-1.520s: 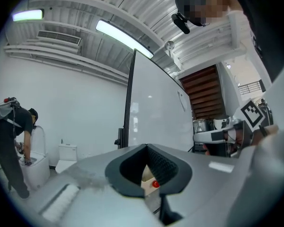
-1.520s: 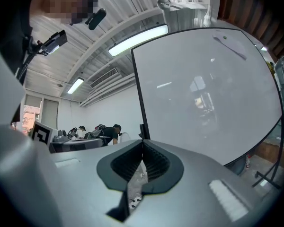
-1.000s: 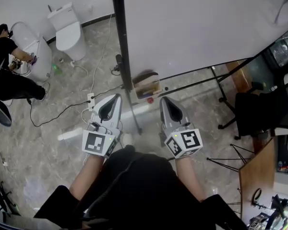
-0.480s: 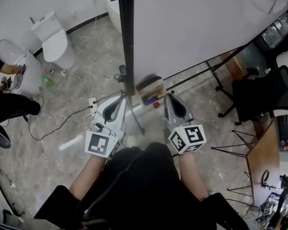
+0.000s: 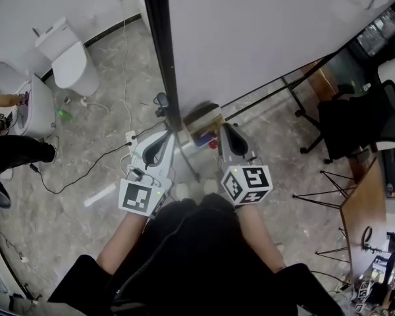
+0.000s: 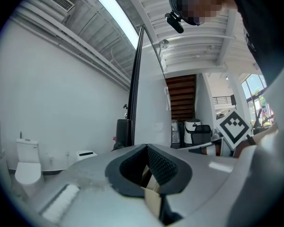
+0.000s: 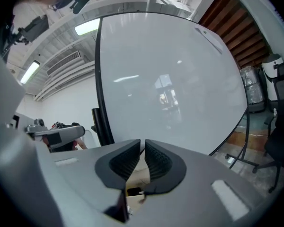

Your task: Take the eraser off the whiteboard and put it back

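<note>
Head view: the whiteboard (image 5: 270,38) fills the upper right of the frame, with its black post (image 5: 159,51) running down the centre. At the board's lower edge, just right of the post, sits a blurred tan-brown block, which I take to be the eraser (image 5: 203,118), though the blur leaves its shape unsure. The left gripper (image 5: 164,135) and the right gripper (image 5: 226,130) point at it from below, one on each side, both close to it; neither has it.

Left gripper view: the pads meet at their tips, clenched on nothing, with the post edge-on in the centre of the frame.

Right gripper view: the jaws have just been opening and stand a narrow slit apart, with no object pinched between the pads; the board fills the frame beyond them.

Judged from this, nothing is done yet. The eraser has to be gripped, lifted off the board and put back.
</note>
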Action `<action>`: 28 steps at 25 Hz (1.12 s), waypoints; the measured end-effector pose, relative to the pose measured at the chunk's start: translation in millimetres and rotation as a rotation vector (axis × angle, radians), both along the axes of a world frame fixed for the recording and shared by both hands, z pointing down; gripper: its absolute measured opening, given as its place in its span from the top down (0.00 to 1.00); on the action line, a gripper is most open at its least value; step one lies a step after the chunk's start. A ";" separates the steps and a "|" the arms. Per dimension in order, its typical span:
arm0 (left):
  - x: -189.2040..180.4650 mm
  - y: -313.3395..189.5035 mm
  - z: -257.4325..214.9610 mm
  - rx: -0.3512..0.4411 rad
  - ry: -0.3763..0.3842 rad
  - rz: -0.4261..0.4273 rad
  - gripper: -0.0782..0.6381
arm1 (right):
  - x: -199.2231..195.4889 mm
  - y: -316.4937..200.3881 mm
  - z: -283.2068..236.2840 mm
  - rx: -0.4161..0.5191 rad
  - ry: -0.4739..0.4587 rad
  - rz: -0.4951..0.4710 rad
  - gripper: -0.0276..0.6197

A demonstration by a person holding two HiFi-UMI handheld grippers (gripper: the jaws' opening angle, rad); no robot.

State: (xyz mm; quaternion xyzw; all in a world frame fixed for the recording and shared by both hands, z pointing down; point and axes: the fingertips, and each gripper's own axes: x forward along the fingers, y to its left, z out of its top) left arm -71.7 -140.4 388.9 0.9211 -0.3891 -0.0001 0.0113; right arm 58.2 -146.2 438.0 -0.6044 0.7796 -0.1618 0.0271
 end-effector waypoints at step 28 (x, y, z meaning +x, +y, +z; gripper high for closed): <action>-0.4 -17.8 5.4 -0.035 0.003 0.002 0.88 | -25.3 -49.6 30.9 -0.200 0.123 0.018 0.45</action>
